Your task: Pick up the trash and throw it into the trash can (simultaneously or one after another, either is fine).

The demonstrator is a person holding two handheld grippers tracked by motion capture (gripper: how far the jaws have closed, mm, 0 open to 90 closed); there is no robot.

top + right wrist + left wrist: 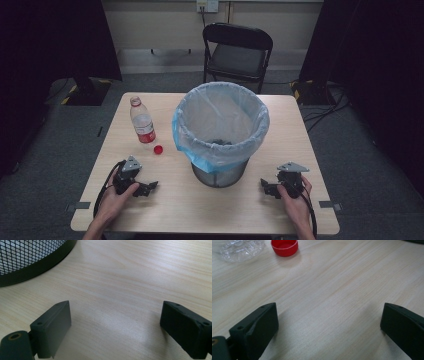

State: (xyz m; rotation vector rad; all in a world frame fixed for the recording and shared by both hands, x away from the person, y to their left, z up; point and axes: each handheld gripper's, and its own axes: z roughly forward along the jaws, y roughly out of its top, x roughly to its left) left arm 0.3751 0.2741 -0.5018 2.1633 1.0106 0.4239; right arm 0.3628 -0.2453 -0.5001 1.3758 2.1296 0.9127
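The left hand-held gripper (pixel 145 188), jaws wide and empty, rests on the bench (pixel 165 210) with the red cap (pixel 158 149) and upright bottle (pixel 142 121) just ahead, far nearer than the right hand-held gripper (pixel 266 188), equally wide beyond the bin (pixel 220 130).

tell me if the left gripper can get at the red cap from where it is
Probably yes: the left gripper has its jaws open and empty, and only bare table lies between it and the red cap, beside the bottle.
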